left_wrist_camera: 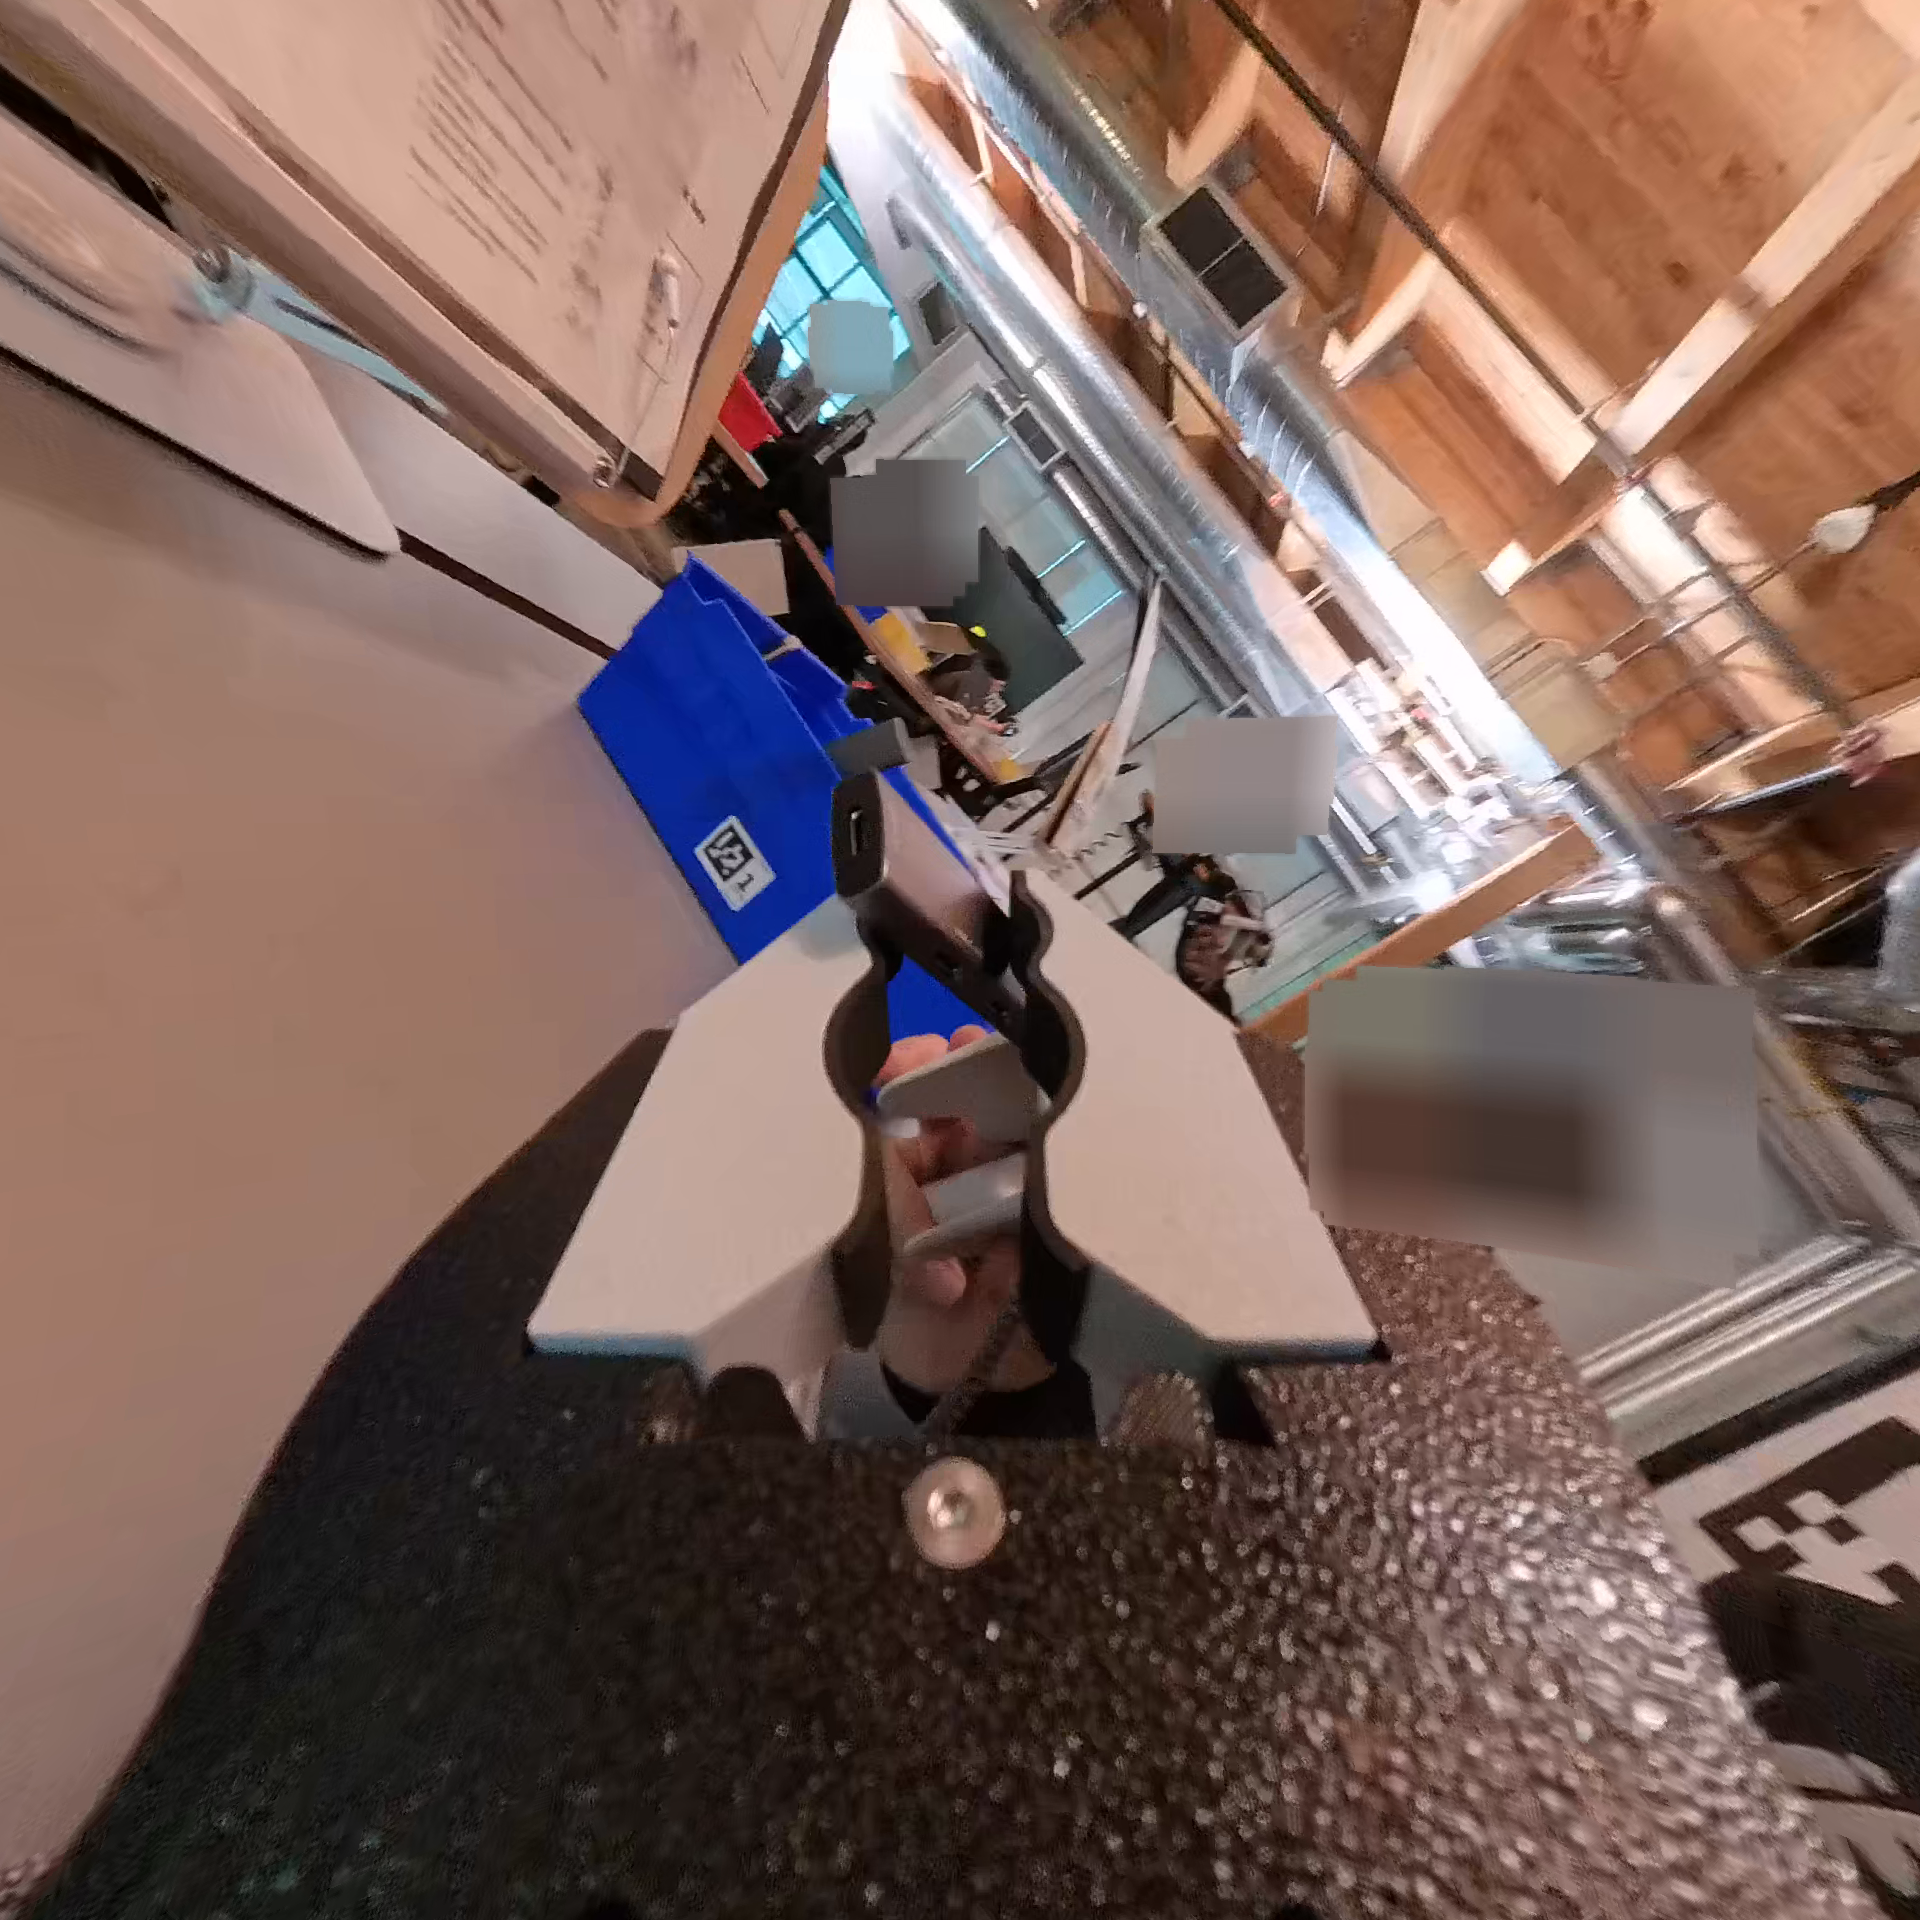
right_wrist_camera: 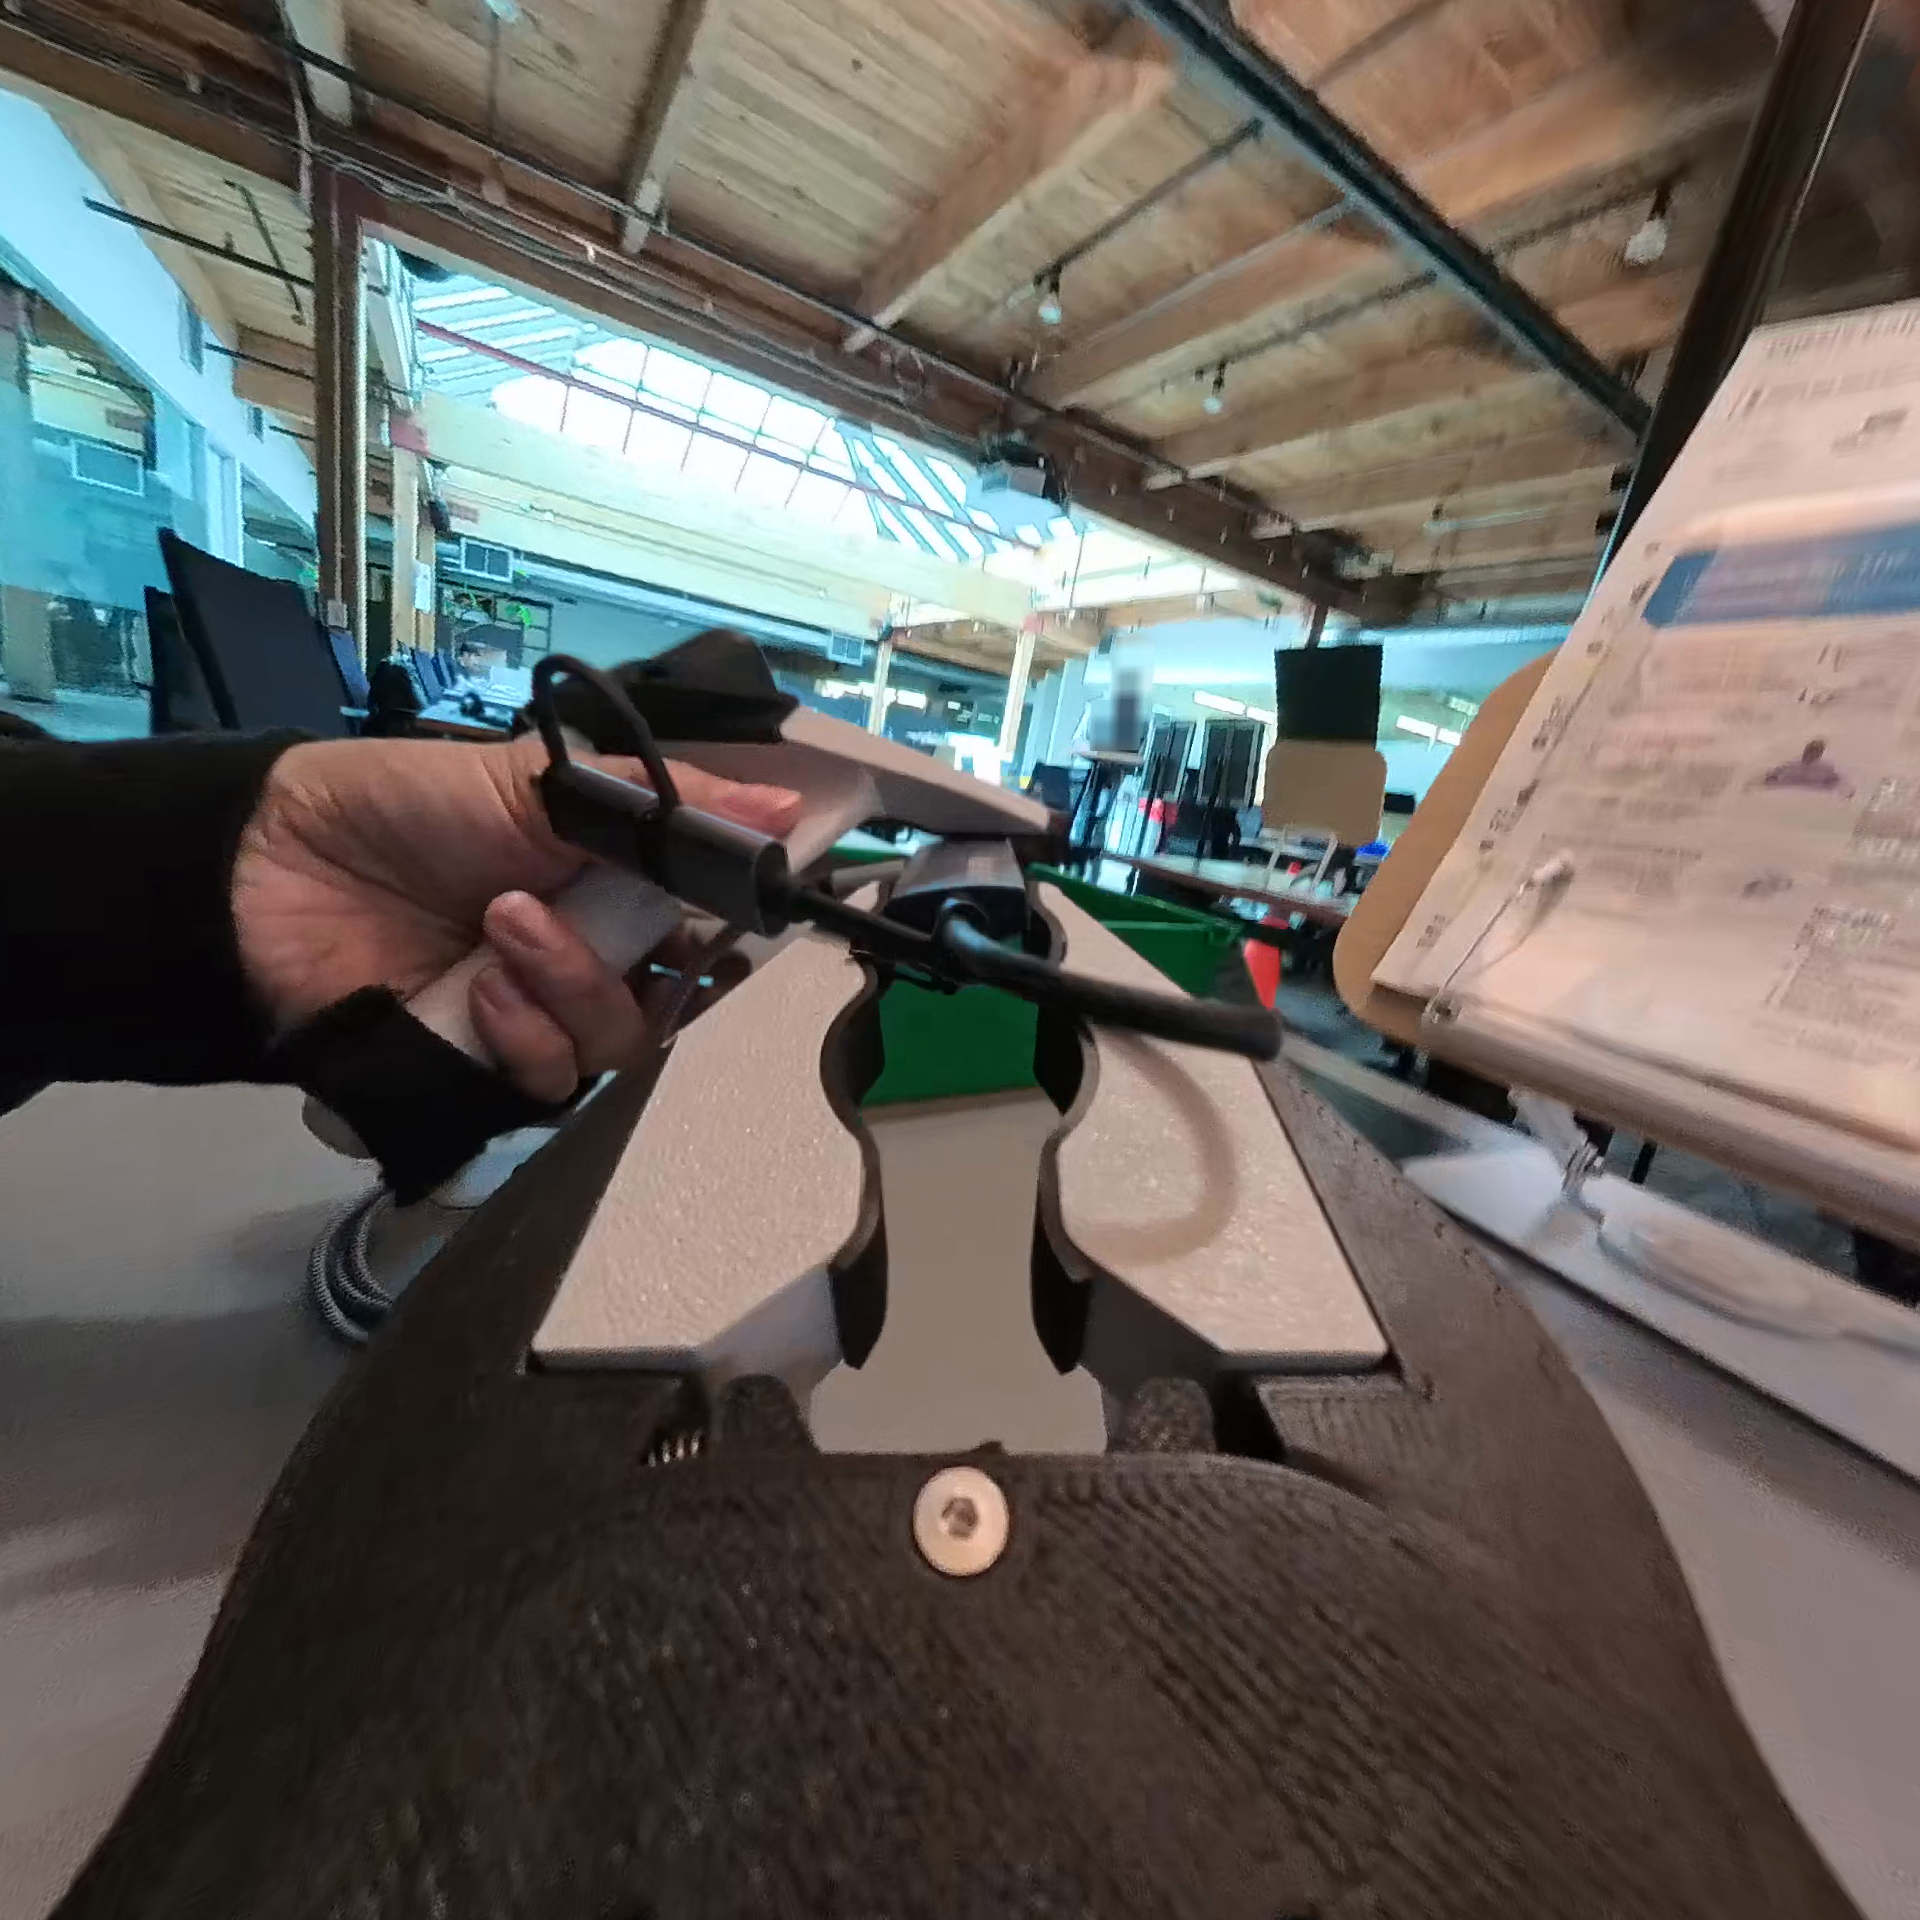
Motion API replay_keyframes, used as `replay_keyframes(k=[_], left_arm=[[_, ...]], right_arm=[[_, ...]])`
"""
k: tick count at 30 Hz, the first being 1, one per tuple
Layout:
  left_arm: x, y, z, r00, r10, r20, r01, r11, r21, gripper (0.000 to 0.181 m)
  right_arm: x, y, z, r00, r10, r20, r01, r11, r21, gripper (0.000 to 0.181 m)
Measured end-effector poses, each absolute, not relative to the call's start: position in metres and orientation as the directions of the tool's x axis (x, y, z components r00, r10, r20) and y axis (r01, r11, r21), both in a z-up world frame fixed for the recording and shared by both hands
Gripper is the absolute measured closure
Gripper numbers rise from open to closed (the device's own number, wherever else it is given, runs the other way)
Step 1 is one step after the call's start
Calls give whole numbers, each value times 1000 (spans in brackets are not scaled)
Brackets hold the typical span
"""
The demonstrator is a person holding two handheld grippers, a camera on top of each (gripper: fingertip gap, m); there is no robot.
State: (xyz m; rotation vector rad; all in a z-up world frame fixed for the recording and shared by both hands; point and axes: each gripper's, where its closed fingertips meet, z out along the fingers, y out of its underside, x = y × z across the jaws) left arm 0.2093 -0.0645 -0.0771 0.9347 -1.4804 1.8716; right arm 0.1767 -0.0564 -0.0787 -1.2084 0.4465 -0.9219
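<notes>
in the left wrist view the left gripper (left_wrist_camera: 951,940) fills the lower half of the frame, its two grey fingers (left_wrist_camera: 727,1164) closed at the tips on a slim dark grey adapter (left_wrist_camera: 914,894). the adapter sticks out past the tips toward the upper left, with a small port on its end face. through the gap lower between the fingers a hand (left_wrist_camera: 940,1226) shows, blurred. just beyond the tips, at centre left, a blue bin (left_wrist_camera: 717,727) with a white sticker stands on a pale table (left_wrist_camera: 260,831). a clipboard with paper (left_wrist_camera: 499,187) fills the upper left.

in the right wrist view the right gripper (right_wrist_camera: 951,945) rises from the bottom centre, its tips pinched on a black cable (right_wrist_camera: 1122,997) that runs off to the right of centre. the cable's grey plug (right_wrist_camera: 686,842) lies left of the tips, against the other gripper, which a hand (right_wrist_camera: 416,894) in a black sleeve holds at centre left. behind the tips sits a green bin (right_wrist_camera: 956,1039). a stand with printed sheets (right_wrist_camera: 1704,748) takes up the right edge, and a wooden ceiling (right_wrist_camera: 1039,208) spans the top.
</notes>
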Motion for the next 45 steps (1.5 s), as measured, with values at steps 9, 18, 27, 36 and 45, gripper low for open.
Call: replay_keyframes(k=[9,18,27,36,45], left_arm=[[212,-67,-81,-658,-100,746,-740,-99,-665,162],[213,-74,-91,-600,-89,795,-787,-116,-606,162],[215,-61,-75,-782,-231,579,-585,-51,-809,129],[354,95,-77,-668,-744,16,-388,330,-860,126],[447,188,-182,-169,-971,169,-863,63,-501,121]], right_arm=[[183,-57,-84,536,-829,160,336,35,-941,156],[186,-62,-89,554,-822,130,285,40,-958,160],[189,-81,-80,564,-825,-11,243,178,-954,159],[198,-127,-76,515,-841,-168,237,328,-915,159],[202,-118,-85,510,-852,-117,225,264,-938,159]])
